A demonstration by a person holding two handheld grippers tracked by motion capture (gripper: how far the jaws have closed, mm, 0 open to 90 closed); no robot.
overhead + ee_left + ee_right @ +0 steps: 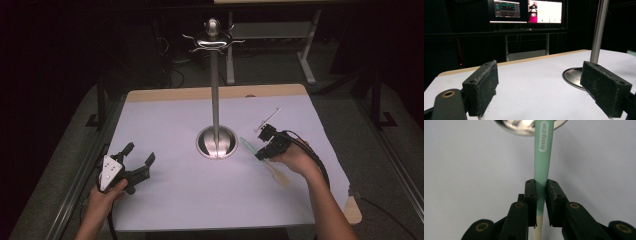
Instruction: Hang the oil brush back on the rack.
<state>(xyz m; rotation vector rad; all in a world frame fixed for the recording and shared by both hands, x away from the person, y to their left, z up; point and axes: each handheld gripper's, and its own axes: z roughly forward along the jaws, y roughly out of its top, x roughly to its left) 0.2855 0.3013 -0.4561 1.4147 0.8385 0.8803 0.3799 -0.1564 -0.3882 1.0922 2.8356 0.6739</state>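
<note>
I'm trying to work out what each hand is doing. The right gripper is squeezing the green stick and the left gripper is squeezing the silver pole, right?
Not quite. The right gripper is indeed squeezing the green stick, but the left gripper holds nothing: the left gripper view shows its jaws wide open, with the silver pole standing farther off on the table.

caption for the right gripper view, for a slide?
Right gripper clamps a mint-green, cream-ended utensil handle pointing at the polished steel stand base on white table.

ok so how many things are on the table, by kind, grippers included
Metal stand: 1
Green and cream utensil: 1
Grippers: 2, left gripper open, right gripper shut on the utensil
Total: 4
</note>
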